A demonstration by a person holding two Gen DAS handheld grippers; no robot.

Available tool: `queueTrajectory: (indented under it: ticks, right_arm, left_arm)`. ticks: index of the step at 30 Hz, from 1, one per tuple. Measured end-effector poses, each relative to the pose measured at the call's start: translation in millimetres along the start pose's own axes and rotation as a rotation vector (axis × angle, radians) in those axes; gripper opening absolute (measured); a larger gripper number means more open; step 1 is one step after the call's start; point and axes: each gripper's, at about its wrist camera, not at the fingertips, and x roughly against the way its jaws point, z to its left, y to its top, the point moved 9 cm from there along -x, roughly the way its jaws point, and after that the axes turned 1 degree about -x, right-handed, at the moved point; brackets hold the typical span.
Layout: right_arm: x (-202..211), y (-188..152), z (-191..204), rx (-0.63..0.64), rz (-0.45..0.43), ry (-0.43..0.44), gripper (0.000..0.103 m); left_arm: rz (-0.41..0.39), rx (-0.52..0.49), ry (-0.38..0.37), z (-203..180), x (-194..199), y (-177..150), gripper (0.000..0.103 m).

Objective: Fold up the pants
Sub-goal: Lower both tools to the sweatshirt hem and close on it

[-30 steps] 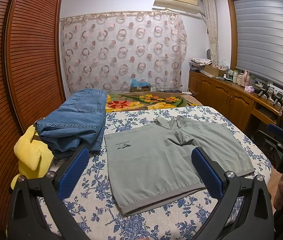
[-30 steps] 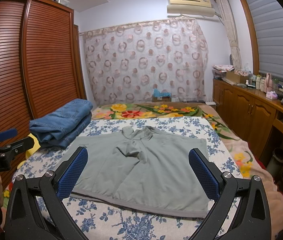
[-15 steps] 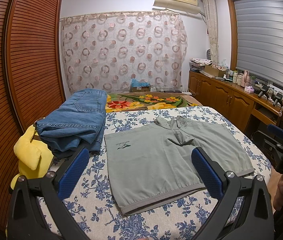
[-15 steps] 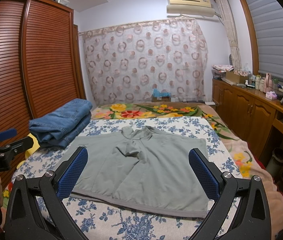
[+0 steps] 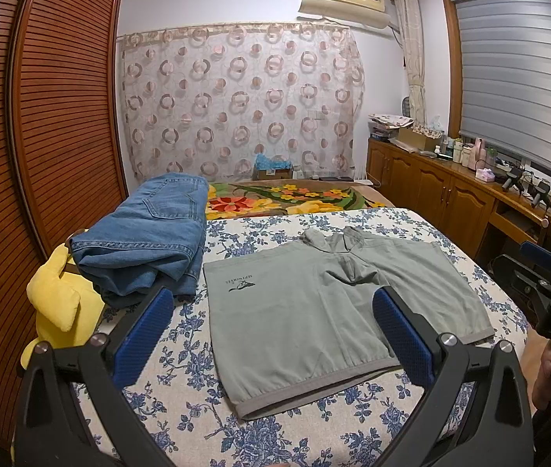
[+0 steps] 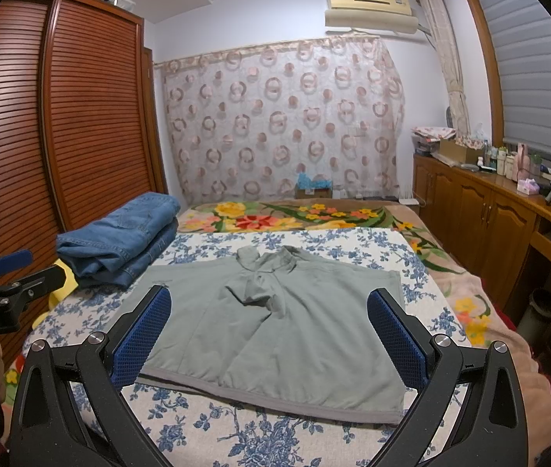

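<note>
Closest to us, our left gripper (image 5: 273,325) hangs above the near edge of the bed with its blue-padded jaws spread wide and nothing between them, and our right gripper (image 6: 269,327) does the same, its jaws equally far apart and empty. Just beyond both lies the pair of grey-green fabric shorts (image 5: 326,307), spread flat on the white bedsheet printed with blue flowers (image 5: 182,401), waistband towards us and a small dark logo near its left side; the cloth is bunched into a few creases at the crotch. Neither gripper touches the shorts. To the left of them, near but apart, sits a folded stack of blue denim jeans (image 5: 146,233), resting partly on a bright yellow soft cushion (image 5: 59,303) at the bed's left edge. Past the sheet we see a brown blanket with large red and yellow flowers (image 5: 275,198). The louvred reddish-brown wooden wardrobe doors (image 5: 53,116) run along the left, a row of wooden cabinets (image 5: 431,190) along the right, and a sheer curtain patterned with pink rings (image 5: 240,101) covers the far wall.
</note>
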Motion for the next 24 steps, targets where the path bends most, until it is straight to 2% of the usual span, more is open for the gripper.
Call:
queueTrajectory:
  ticks: [10,18,24]
  right_arm:
    - [-3,0,5,0.000,0.009,0.005,0.103]
    - [-12,-14,5,-0.002,0.057,0.018,0.103]
    - [-16,-25,-6,-0.014,0.083,0.025,0.103]
  left_arm:
    - [0.027,0.008,-0.008,2,-6,-5,0.103]
    - [0.116,0.026,0.017,17,-37,-38,0.103]
    - [0.161,0.031,0.007,24,-52,-60,0.103]
